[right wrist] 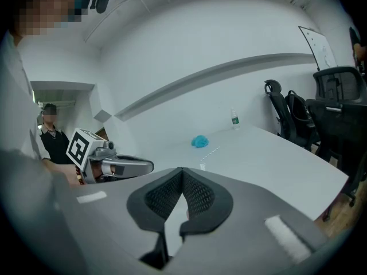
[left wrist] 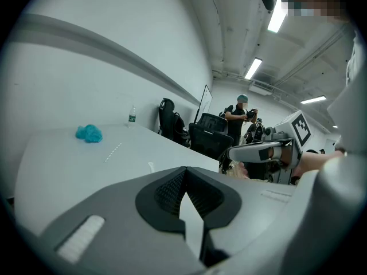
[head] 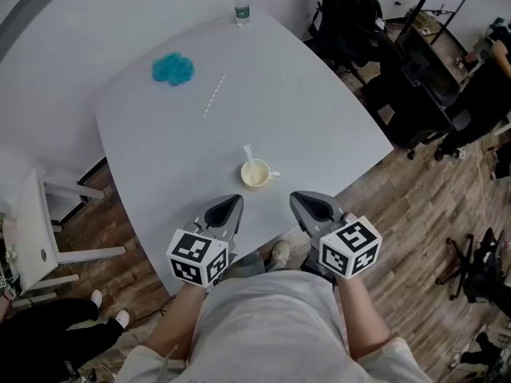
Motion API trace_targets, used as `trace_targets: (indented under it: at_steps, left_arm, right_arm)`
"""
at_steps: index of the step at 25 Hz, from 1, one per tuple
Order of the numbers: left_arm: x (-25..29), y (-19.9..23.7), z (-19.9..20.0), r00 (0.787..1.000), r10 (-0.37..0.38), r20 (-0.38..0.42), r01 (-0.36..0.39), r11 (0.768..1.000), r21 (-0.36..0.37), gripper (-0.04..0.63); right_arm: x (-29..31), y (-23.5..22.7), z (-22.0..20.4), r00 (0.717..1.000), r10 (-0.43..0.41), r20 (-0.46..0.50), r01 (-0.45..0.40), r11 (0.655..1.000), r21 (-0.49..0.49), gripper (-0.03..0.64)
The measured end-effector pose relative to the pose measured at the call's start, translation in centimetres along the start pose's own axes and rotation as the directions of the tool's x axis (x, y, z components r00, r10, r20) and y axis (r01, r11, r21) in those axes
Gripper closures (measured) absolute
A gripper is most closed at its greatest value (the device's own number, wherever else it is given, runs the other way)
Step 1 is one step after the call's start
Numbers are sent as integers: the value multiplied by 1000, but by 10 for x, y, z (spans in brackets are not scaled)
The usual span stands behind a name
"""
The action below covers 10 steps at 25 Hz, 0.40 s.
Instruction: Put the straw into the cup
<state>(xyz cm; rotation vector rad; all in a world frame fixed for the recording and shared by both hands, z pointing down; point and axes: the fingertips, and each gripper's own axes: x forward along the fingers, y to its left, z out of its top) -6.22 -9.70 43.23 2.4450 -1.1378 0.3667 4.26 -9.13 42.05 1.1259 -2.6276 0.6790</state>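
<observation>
A cream cup (head: 257, 175) stands on the grey table (head: 319, 118) near its front edge, and a white straw (head: 248, 154) sticks up out of it. A second thin white straw (head: 214, 96) lies flat further back. My left gripper (head: 233, 202) hovers just in front of the cup on the left, shut with nothing in it. At the cup's right my right gripper (head: 301, 199) is also shut and empty. In the left gripper view the jaws (left wrist: 184, 172) meet, with the straw's top (left wrist: 151, 167) just beyond. The right gripper view shows its jaws (right wrist: 182, 172) touching.
A crumpled blue cloth (head: 172, 69) lies at the table's far left and a water bottle (head: 242, 8) stands at its far edge. Black office chairs (head: 415, 78) crowd the right side. A white shelf (head: 32, 230) stands at the left. People stand in the background.
</observation>
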Motion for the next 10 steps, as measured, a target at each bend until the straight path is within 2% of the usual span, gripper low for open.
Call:
trace_targets:
  at_steps: [10]
  left_arm:
    - [5, -8, 3, 1000, -21, 0, 21, 1000, 5, 577]
  right_arm:
    - [-8, -2, 0, 1000, -13, -4, 12, 1000, -9, 612]
